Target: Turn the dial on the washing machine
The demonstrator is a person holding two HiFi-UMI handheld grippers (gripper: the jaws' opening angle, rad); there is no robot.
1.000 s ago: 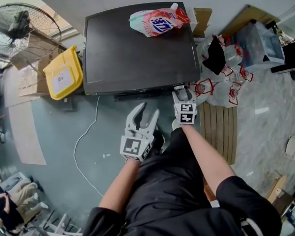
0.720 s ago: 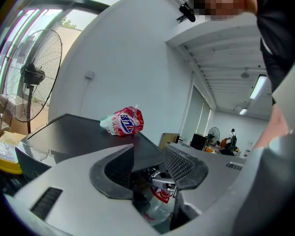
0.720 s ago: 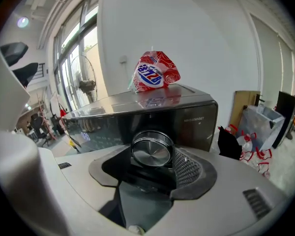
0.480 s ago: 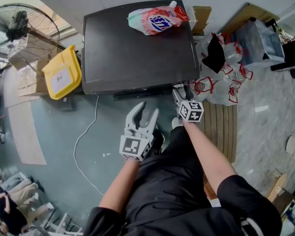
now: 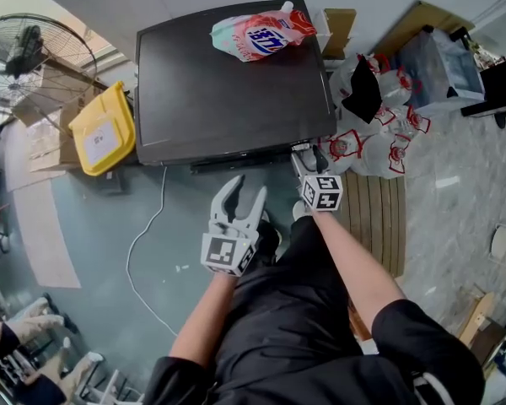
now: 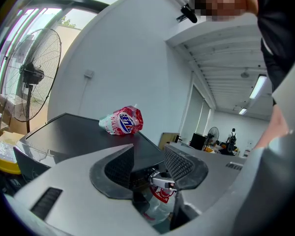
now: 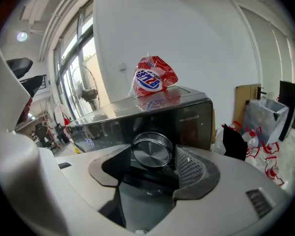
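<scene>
The marker cube on the right tool (image 5: 305, 153) has rolled off square. A second ago it sat upright; now it's tilted, and the tool has stayed planted at the near right corner of the washer (image 5: 228, 83). That looks like a turn under way!

In the right gripper view the jaws are closed around the dial (image 7: 150, 150), one pad on each side of its silver rim and the dial's face square to the camera. The dial sits at the right end of the dark front panel. No marks show around it, so I can't tell how far it has turned.

The left tool (image 5: 244, 188) hangs to the left, short of the panel, jaws apart and holding nothing. It looks idle in this step.

Far back on the lid lies a red-and-white pouch (image 5: 261, 30), well out of the way.

Next, the job seems to be keeping the squeeze and rolling the wrist about the dial's own axis. There should be no pull away from the panel, or the pads could slip off that smooth rim.
</scene>
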